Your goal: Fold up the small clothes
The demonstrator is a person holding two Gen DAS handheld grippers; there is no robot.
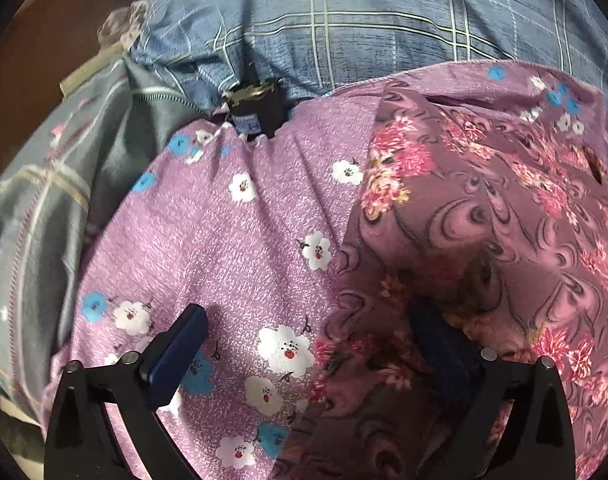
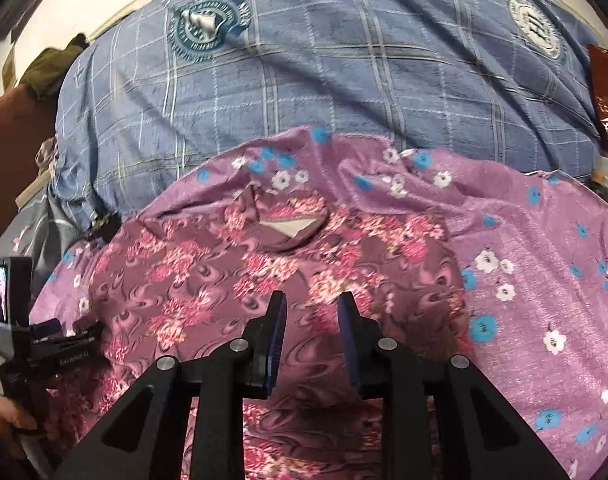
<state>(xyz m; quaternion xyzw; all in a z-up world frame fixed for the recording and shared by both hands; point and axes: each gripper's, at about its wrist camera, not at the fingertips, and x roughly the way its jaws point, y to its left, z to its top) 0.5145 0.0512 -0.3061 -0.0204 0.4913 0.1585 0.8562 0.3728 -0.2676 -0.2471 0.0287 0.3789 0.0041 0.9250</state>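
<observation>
The task's thing is a small mauve garment printed with pink flowers and dark swirls, lying spread on a lilac cloth dotted with white and blue blossoms, which itself covers a bed under a blue checked quilt. Its neckline, with a pale triangle of lining showing, faces the quilt, and in the left wrist view one straight side edge runs down the middle of the picture, over the lilac cloth. The cloth looks thin, light and limp, with shallow wrinkles (nothing in it seems stiff enough to hold a crease by itself), so I judge it will sag from any pinch and slide easily over the lilac cloth beneath. A hem, a side edge or a shoulder corner would be the place to take hold, pinching only the top garment and not the cloth under it, since both layers are soft and could come up together. The left gripper has its fingers spread as wide as they go, one over the lilac cloth and one over the garment, straddling that side edge with nothing pressed between them. The right gripper hangs above the garment's middle, its fingers fairly close together but with a clear gap, gripping nothing. A hand holds the other tool at the left border of the right wrist view.
</observation>
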